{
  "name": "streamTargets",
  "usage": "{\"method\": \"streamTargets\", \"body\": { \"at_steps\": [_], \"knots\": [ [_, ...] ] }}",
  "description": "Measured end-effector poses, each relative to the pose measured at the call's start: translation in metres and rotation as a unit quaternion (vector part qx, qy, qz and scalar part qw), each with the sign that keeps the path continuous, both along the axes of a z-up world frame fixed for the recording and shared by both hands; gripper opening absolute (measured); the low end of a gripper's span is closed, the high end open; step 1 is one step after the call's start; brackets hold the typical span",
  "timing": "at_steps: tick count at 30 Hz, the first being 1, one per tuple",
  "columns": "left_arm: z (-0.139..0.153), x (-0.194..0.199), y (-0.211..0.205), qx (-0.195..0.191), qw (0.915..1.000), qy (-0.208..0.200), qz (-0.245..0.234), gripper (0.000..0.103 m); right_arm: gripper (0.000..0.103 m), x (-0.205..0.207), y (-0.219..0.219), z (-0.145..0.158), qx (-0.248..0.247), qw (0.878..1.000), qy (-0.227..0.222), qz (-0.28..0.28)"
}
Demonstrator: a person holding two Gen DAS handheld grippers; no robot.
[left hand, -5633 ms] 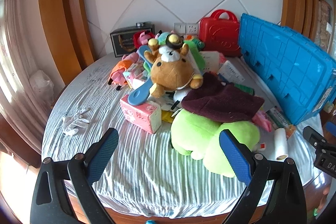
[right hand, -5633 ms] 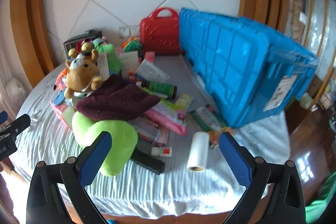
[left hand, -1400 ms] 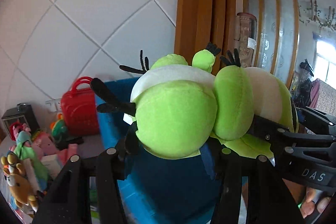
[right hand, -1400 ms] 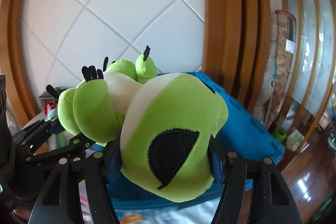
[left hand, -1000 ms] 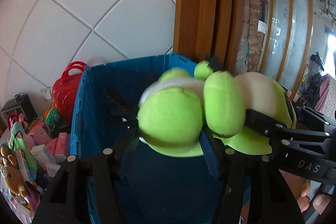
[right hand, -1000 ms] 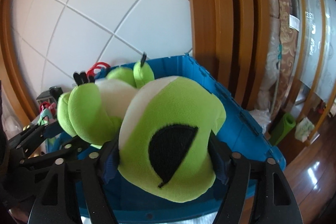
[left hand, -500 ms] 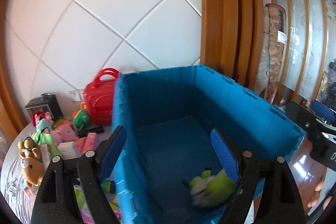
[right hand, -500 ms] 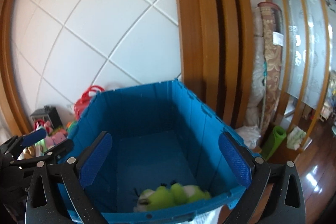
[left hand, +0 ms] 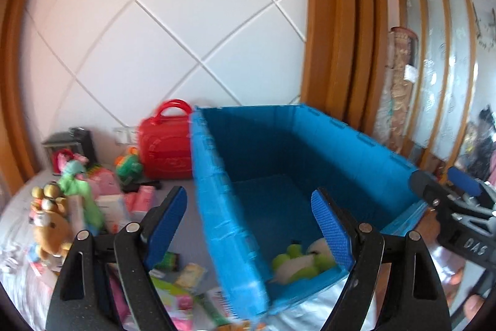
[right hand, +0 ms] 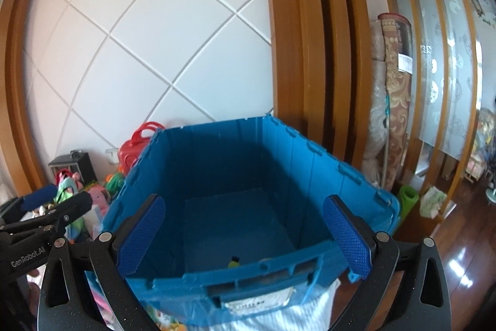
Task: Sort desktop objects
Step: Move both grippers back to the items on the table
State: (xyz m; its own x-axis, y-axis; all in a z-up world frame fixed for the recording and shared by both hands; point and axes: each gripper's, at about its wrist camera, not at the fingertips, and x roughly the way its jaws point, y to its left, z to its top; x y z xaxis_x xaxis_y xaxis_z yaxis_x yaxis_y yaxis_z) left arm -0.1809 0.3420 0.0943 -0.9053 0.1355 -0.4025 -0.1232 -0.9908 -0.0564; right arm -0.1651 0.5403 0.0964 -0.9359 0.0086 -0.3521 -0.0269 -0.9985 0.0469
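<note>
1. The crate's near wall [right hand: 248, 275] hid nearly all of the green plush [right hand: 233, 263]; only a tip showed.
2. The clutter [left hand: 102, 207] left of the crate was motion-blurred.
3. The crate label [right hand: 257, 303] was unreadable.
4. The frame edge cut off a person's hand [left hand: 465, 293].

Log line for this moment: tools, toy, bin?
left tool: open, empty | right tool: open, empty | green plush toy: lying inside blue bin, near front wall | table pile: unsorted
</note>
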Motion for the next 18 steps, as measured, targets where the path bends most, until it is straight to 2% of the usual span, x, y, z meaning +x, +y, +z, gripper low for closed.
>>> {"method": "streamTargets", "body": {
  "at_steps": [4,12,18],
  "knots": [
    [-0.004,0.010,-0.021,-0.001,0.9998,-0.013,0.015,0.083,0.103,0.014,-0.020,-0.003,0.012,1.000,0.016,-0.008],
    [-0.023,0.032,-0.084,-0.013,0.9977,-0.022,0.063,0.083,0.103,0.024,-0.066,-0.016,-0.019,0.999,0.005,0.034],
    [-0.036,0.048,-0.149,-0.026,0.9954,-0.026,0.089,0.083,0.103,0.042,-0.131,-0.018,-0.012,0.998,0.019,0.059]
  ]
}}
